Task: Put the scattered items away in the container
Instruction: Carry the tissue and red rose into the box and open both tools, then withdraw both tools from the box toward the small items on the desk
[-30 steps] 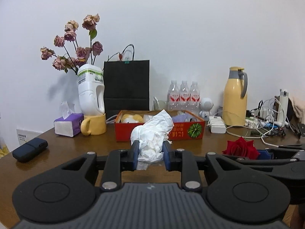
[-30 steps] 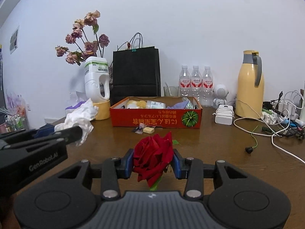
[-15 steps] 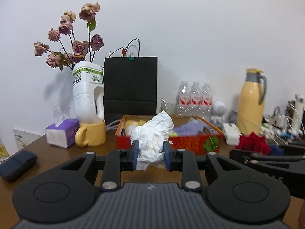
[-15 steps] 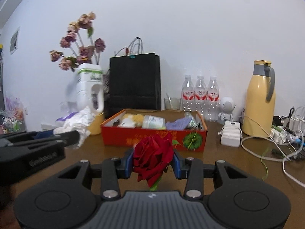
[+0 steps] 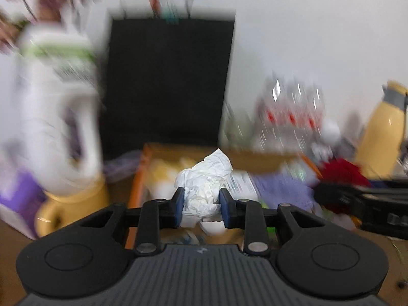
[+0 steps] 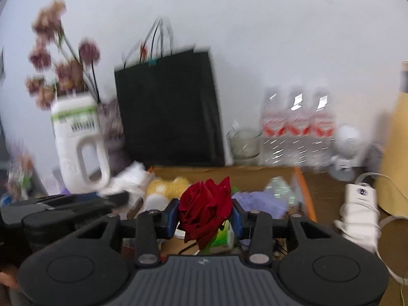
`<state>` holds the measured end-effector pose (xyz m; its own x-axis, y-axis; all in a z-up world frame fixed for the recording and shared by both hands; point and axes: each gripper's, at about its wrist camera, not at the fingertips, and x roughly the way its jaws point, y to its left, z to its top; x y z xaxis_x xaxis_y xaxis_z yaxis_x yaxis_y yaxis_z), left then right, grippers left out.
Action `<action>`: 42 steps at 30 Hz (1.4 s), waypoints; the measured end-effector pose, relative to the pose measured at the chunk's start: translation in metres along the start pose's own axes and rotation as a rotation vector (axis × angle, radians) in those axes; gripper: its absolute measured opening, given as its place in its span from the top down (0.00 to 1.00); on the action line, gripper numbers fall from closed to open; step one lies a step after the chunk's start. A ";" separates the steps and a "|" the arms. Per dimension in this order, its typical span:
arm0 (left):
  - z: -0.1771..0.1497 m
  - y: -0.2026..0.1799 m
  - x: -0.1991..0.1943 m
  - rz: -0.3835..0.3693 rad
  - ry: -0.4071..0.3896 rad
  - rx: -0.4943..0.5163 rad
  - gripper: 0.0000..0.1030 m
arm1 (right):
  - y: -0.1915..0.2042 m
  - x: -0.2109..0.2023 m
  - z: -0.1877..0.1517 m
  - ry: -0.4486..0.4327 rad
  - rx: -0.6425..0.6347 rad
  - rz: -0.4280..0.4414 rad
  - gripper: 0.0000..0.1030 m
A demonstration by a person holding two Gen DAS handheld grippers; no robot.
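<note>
Crumpled white tissue [image 5: 204,187] pinched between the blue pads of the left gripper [image 5: 201,210]; red rose [image 6: 205,211] clamped likewise in the right gripper [image 6: 204,215]. Both carried items poised over the open orange-rimmed cardboard box [image 6: 302,191], already loaded with a yellow plush item [image 6: 165,185] and purple cloth [image 6: 260,201]. Brown wooden table [image 6: 323,191] beneath, white charger with coiled cable [image 6: 360,207] at right. Farther back, against the white wall: white jug of dried flowers [image 6: 76,137], black paper bag [image 6: 168,107], three water bottles [image 6: 297,127], yellow thermos [image 5: 382,130]. Heavy motion blur throughout.
</note>
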<state>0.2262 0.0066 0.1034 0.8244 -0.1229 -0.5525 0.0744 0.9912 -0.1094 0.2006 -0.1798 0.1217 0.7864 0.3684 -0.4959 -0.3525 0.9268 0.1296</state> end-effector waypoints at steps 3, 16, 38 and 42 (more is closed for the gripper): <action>0.006 0.015 0.035 -0.020 0.154 -0.005 0.74 | -0.002 0.051 0.015 0.181 -0.038 0.021 0.61; 0.014 0.041 0.058 -0.005 0.316 0.000 0.28 | -0.017 0.153 0.015 0.614 0.121 0.068 0.40; -0.001 0.011 0.061 0.086 0.405 0.020 0.00 | -0.072 0.082 -0.001 0.669 0.174 -0.166 0.19; 0.000 0.011 0.056 0.091 0.403 0.024 0.00 | -0.065 0.085 0.000 0.663 0.161 -0.202 0.19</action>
<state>0.2735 0.0107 0.0715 0.5430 -0.0395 -0.8388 0.0286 0.9992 -0.0285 0.2909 -0.2088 0.0712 0.3360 0.1136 -0.9350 -0.1133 0.9904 0.0796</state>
